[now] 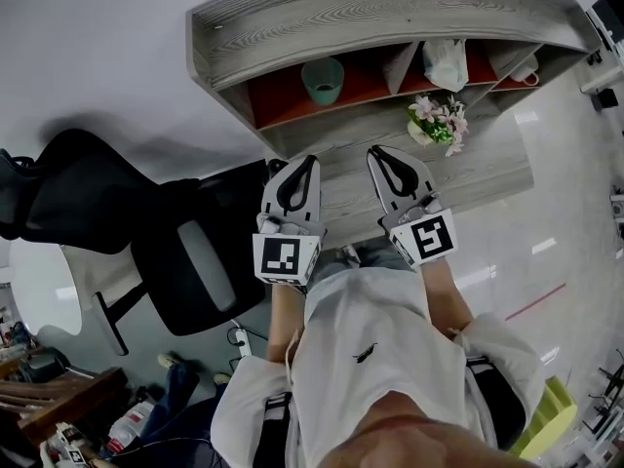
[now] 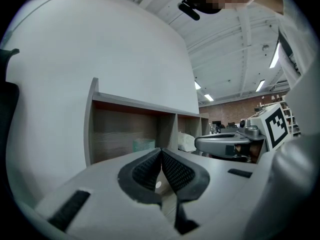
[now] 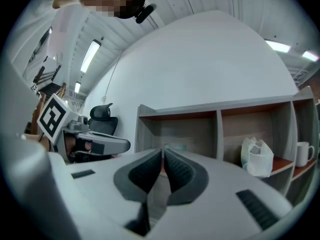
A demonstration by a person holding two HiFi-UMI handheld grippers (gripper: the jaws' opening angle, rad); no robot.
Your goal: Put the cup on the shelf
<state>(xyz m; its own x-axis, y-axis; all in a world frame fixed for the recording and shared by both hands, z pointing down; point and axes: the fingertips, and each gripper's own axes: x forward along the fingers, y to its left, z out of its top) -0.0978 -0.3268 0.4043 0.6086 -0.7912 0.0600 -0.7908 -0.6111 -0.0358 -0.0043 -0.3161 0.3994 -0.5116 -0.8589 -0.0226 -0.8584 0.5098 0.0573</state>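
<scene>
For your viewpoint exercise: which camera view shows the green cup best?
Head view: the green cup stands whole in the shelf's left compartment. Left gripper view shows it faint, partly behind the jaws; right gripper view, a sliver.

An office: swivel chair [image 1: 161, 276], desk [image 1: 487, 178], shelf [image 1: 390, 8], ceiling strip lights [image 3: 92, 54].

We note a shelf [image 1: 370, 8] of matt grey wood grain, a smooth matt teal cup [image 1: 323, 81] and a crinkled white plastic bag [image 1: 446, 63]. The left gripper [image 1: 310, 160] and right gripper [image 1: 376, 152] are matt grey plastic, with dimpled black pads [image 2: 175, 171].
</scene>
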